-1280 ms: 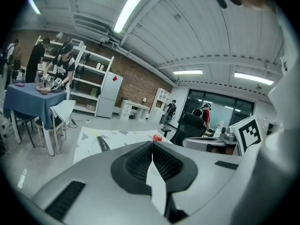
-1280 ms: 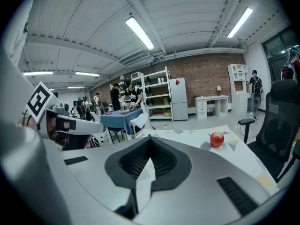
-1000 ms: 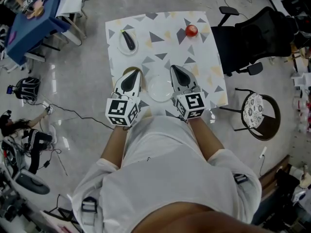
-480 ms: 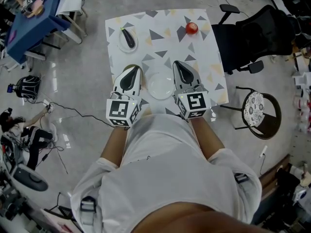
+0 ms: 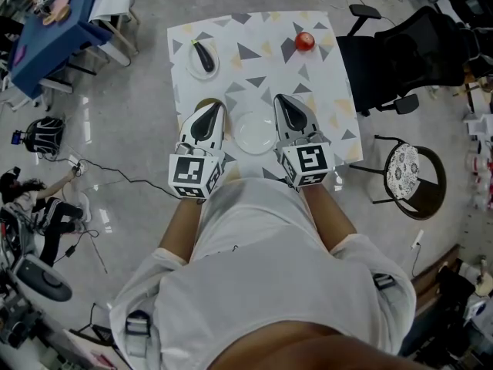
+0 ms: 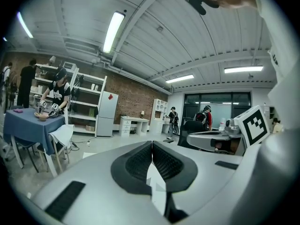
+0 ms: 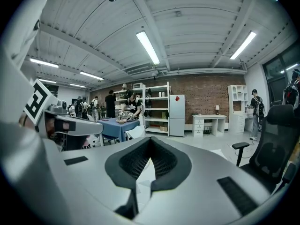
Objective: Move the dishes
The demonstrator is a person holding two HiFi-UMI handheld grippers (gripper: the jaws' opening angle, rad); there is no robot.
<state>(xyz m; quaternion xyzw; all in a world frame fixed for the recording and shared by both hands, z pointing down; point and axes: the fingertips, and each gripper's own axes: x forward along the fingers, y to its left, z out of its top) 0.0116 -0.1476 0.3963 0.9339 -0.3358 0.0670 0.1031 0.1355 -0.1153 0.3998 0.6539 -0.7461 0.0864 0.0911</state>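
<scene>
An empty white plate (image 5: 254, 133) lies near the front of the table with the patterned cloth (image 5: 323, 91), between my two grippers. My left gripper (image 5: 212, 109) hovers just left of the plate, over a brown dish (image 5: 200, 106) that it mostly hides. My right gripper (image 5: 279, 99) hovers just right of the plate. Both point away from me, and their jaws meet with nothing between them, as the left gripper (image 6: 152, 144) and right gripper (image 7: 150, 139) views show. A small white plate with a dark aubergine (image 5: 202, 57) sits at the far left. At the far right lies a red tomato (image 5: 305, 42).
A black office chair (image 5: 408, 60) stands right of the table, a round stool (image 5: 408, 176) at the near right. At the upper left stand a blue-covered table (image 5: 46, 37) and a chair. Cables and gear lie on the floor at the left. People stand in the room's background.
</scene>
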